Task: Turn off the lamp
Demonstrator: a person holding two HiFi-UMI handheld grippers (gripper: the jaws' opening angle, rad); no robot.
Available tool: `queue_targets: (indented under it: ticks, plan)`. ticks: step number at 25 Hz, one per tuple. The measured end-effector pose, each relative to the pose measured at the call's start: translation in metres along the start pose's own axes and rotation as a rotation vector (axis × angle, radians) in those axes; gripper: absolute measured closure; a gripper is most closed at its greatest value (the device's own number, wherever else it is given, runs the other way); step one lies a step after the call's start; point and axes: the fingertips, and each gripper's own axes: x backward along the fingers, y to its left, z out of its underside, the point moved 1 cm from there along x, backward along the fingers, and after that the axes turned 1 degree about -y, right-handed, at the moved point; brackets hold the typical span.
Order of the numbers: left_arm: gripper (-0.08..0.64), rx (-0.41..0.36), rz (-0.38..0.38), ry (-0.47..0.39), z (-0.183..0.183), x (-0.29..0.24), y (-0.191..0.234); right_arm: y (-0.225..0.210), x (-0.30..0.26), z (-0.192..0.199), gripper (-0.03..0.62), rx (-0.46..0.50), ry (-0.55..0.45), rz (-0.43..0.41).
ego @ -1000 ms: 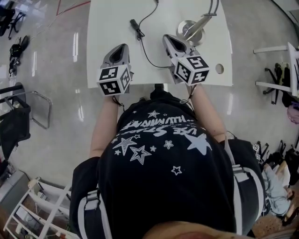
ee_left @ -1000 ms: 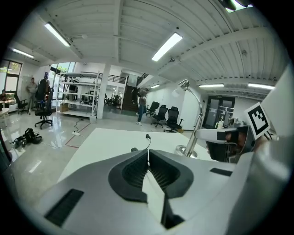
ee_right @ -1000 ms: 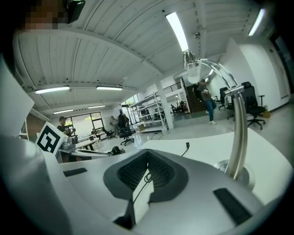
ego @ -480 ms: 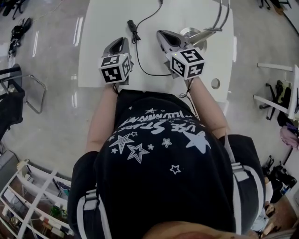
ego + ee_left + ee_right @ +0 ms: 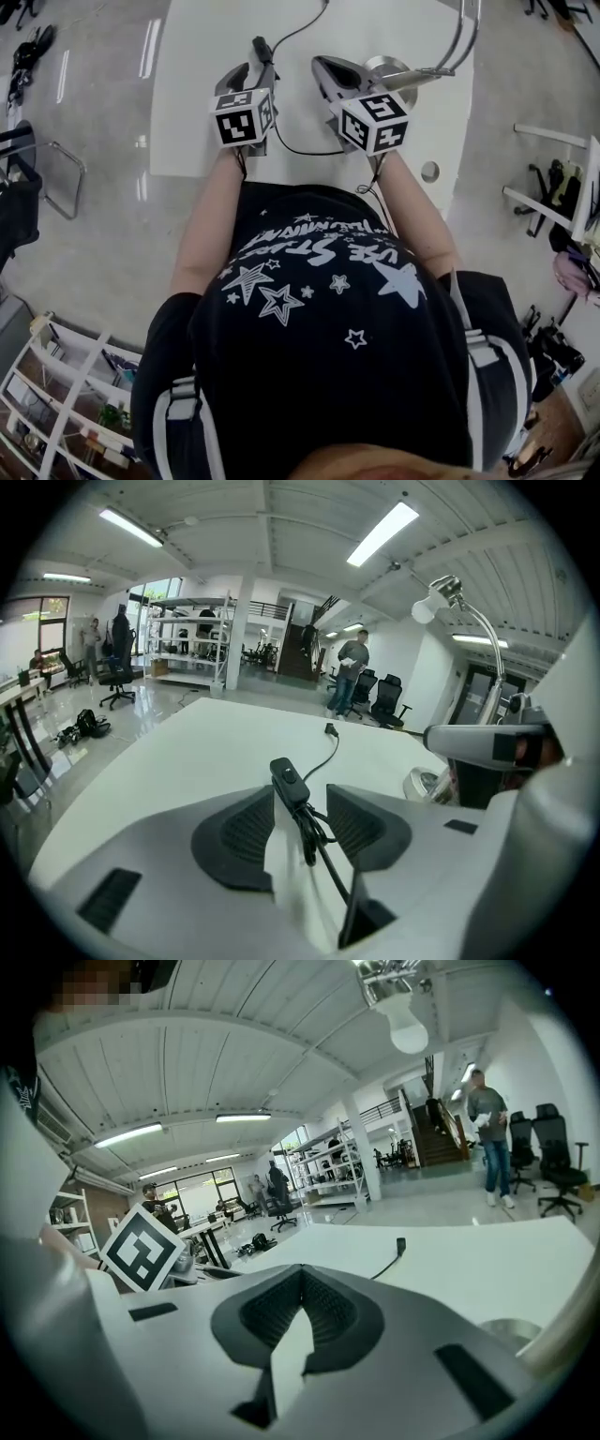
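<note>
Left gripper [image 5: 253,73] jaws just been opening, now apart; cord switch [image 5: 289,782] between pads, seemingly untouched. Right gripper [image 5: 300,1290] closed, empty, near lamp base [image 5: 386,68] upper right. Table [image 5: 202,122] bare upper left, edges well clear of switch.

A white table [image 5: 197,112] stood on a glossy pale floor [image 5: 94,234], and there was little on its top. A thin black cord [image 5: 292,144] looped across the near middle of the surface, then ran off toward the far edge. A black inline switch [image 5: 262,47] lay flat on the tabletop along that cord, left of centre. Over on the right, a round metal lamp base [image 5: 382,62] sat on the table. Close to the near right corner, a small round hole [image 5: 429,172] showed in the top. Farther out, the cord's small black plug [image 5: 330,729] rested on the bare white surface.
</note>
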Motion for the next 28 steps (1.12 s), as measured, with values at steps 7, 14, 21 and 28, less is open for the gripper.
queue_targets:
  ticks: [7, 14, 21, 28]
  plan:
    - [0.391, 0.029, 0.013, 0.072, 0.008, -0.030, 0.005, -0.011, -0.015, -0.001, 0.588, 0.001, 0.028, 0.019]
    - [0.391, 0.027, -0.028, 0.094, 0.009, -0.049, 0.004, -0.024, -0.028, -0.001, 0.588, 0.007, 0.056, 0.021]
    - [0.393, 0.008, -0.024, 0.106, 0.007, -0.052, 0.004, -0.031, -0.036, -0.002, 0.588, -0.006, 0.059, 0.023]
    - [0.408, -0.020, 0.030, 0.134, 0.011, -0.052, 0.000, -0.031, -0.041, 0.003, 0.588, -0.008, 0.070, 0.012]
